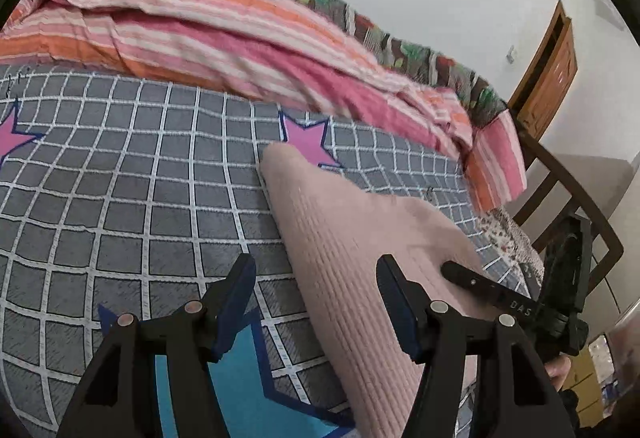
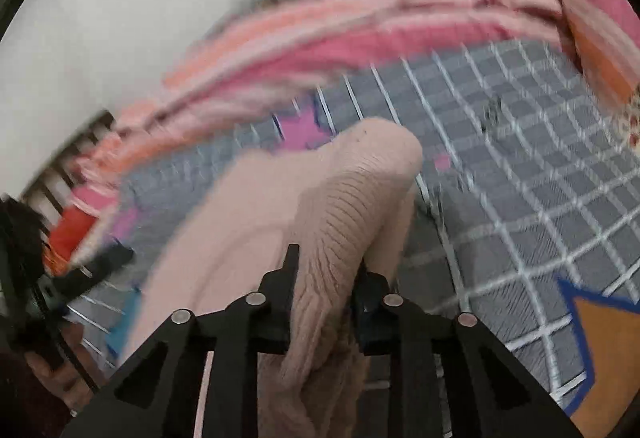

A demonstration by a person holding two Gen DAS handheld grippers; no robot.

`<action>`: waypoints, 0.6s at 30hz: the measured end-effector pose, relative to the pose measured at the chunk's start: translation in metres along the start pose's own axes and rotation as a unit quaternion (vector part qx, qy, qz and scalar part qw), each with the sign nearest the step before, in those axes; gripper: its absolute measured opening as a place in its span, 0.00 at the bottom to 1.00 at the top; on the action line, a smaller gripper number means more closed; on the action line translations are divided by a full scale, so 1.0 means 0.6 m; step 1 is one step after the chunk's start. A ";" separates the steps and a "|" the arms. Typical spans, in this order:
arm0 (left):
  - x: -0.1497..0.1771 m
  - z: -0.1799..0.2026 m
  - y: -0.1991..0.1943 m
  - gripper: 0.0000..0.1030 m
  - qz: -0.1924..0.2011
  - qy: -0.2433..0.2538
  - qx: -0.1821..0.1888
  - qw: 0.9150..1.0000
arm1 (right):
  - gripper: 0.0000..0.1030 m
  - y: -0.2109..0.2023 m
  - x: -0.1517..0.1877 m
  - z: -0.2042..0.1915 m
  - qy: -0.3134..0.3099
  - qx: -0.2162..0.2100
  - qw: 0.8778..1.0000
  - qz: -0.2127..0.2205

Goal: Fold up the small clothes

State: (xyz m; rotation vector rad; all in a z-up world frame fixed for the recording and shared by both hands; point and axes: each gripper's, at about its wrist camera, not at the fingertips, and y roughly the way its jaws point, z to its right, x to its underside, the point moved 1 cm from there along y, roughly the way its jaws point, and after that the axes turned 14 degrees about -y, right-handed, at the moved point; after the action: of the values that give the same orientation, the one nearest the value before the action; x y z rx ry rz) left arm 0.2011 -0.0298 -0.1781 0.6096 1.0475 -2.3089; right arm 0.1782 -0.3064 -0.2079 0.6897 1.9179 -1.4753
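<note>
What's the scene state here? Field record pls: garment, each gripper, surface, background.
garment: pink ribbed knit, partly lifted off the bed
left gripper: jaws open, empty, beside the knit
right gripper: jaws shut on a bunched fold of the knit
surface: grey grid sheet with star prints
background: striped quilt heaped along the wall side

Even indoor light; right view motion-blurred, perhaps mid-swing; fisheye edges bent, black corners.
</note>
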 end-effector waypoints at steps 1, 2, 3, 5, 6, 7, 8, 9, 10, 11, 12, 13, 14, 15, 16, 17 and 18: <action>-0.001 0.000 0.002 0.59 -0.003 0.003 0.001 1.000 | 0.38 -0.001 0.002 0.004 0.003 0.003 1.000 0.001; -0.004 0.000 0.003 0.59 -0.002 0.007 0.001 1.000 | 0.47 -0.004 0.001 0.008 0.005 0.006 1.000 0.008; -0.009 -0.001 0.005 0.59 0.000 0.008 -0.001 1.000 | 0.66 -0.008 -0.001 0.015 0.008 0.020 1.000 0.012; -0.022 -0.003 0.012 0.59 0.001 0.004 -0.002 1.000 | 0.69 -0.004 -0.007 0.028 0.016 0.026 0.999 0.011; -0.030 -0.005 0.017 0.59 0.000 -0.002 0.002 1.000 | 0.69 0.012 -0.010 0.036 0.026 0.008 1.000 -0.006; -0.034 -0.006 0.018 0.59 0.000 -0.006 0.007 1.000 | 0.69 0.025 -0.011 0.042 0.036 -0.006 0.999 -0.017; -0.038 -0.009 0.018 0.59 0.004 -0.010 0.014 1.000 | 0.70 0.039 -0.012 0.049 0.052 -0.029 0.998 -0.031; -0.039 -0.013 0.016 0.59 0.007 -0.012 0.022 1.000 | 0.74 0.056 -0.014 0.057 0.071 -0.055 0.995 -0.046; -0.038 -0.018 0.014 0.59 0.009 -0.014 0.032 0.999 | 0.79 0.065 -0.014 0.059 0.081 -0.065 0.993 -0.057; -0.036 -0.023 0.012 0.59 0.010 -0.015 0.043 0.999 | 0.79 0.074 -0.017 0.062 0.088 -0.072 0.991 -0.066; -0.034 -0.028 0.011 0.59 0.009 -0.017 0.049 0.999 | 0.79 0.080 -0.020 0.062 0.088 -0.082 0.991 -0.066; -0.033 -0.033 0.011 0.59 0.006 -0.019 0.052 0.998 | 0.79 0.087 -0.021 0.061 0.085 -0.092 0.990 -0.072; -0.033 -0.037 0.012 0.59 0.005 -0.020 0.053 0.998 | 0.79 0.093 -0.023 0.059 0.080 -0.095 0.989 -0.079; -0.033 -0.043 0.013 0.59 0.005 -0.023 0.051 0.998 | 0.77 0.096 -0.024 0.055 0.074 -0.097 0.989 -0.081; -0.034 -0.048 0.013 0.59 0.004 -0.027 0.048 0.998 | 0.62 0.097 -0.023 0.052 0.071 -0.103 0.989 -0.081; -0.036 -0.053 0.011 0.59 0.004 -0.034 0.047 0.998 | 0.52 0.100 -0.023 0.048 0.072 -0.118 0.987 -0.083; -0.039 -0.059 0.008 0.59 0.005 -0.045 0.053 0.998 | 0.44 0.099 -0.020 0.047 0.081 -0.132 0.984 -0.083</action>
State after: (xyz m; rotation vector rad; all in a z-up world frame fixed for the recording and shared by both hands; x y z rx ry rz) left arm 0.2283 0.0017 -0.1880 0.5457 0.8843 -2.3717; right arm 0.2334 -0.3196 -0.2426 0.5531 2.2916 -1.2577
